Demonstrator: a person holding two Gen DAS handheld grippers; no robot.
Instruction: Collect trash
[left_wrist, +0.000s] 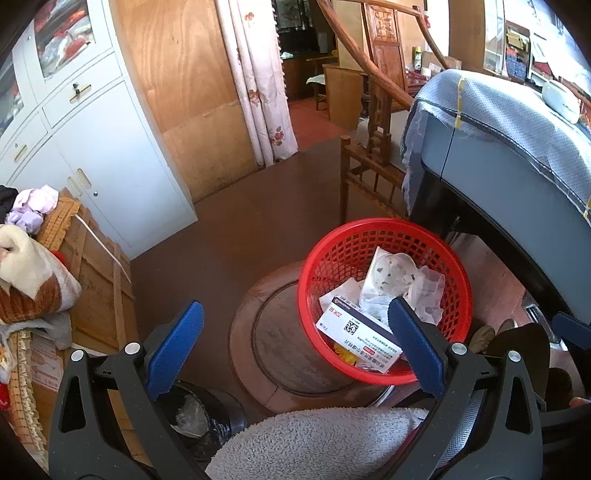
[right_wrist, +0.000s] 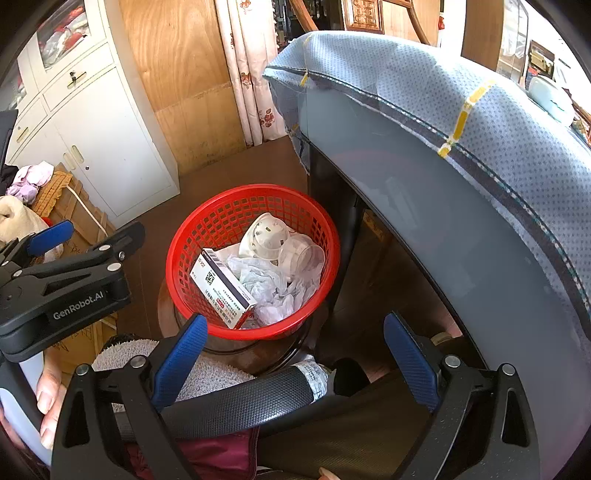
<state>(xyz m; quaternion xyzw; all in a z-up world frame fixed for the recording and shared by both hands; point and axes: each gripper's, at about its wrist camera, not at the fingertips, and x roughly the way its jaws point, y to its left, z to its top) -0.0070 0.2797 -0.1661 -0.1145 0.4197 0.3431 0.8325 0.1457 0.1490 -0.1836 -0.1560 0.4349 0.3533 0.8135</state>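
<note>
A red mesh basket (left_wrist: 454, 254) stands on a round wooden stool (left_wrist: 273, 354); it also shows in the right wrist view (right_wrist: 184, 280). In it lie a white medicine box (left_wrist: 354, 332) (right_wrist: 221, 288), crumpled plastic wrap (right_wrist: 266, 284), a white paper cup (left_wrist: 388, 273) (right_wrist: 264, 234) and a clear plastic cup (right_wrist: 301, 258). My left gripper (left_wrist: 295, 332) is open and empty, above the stool and the basket's near left side. My right gripper (right_wrist: 295, 350) is open and empty, just in front of the basket. The left gripper's body (right_wrist: 66, 280) shows at the left of the right wrist view.
A table with a blue cloth (left_wrist: 517, 122) (right_wrist: 443, 122) overhangs on the right. A white cabinet (left_wrist: 96, 155), a wooden crate with clothes (left_wrist: 92, 266), a wooden chair (left_wrist: 373, 147), a grey towel (left_wrist: 317, 443) and a dark bin (left_wrist: 199, 417) surround the brown floor.
</note>
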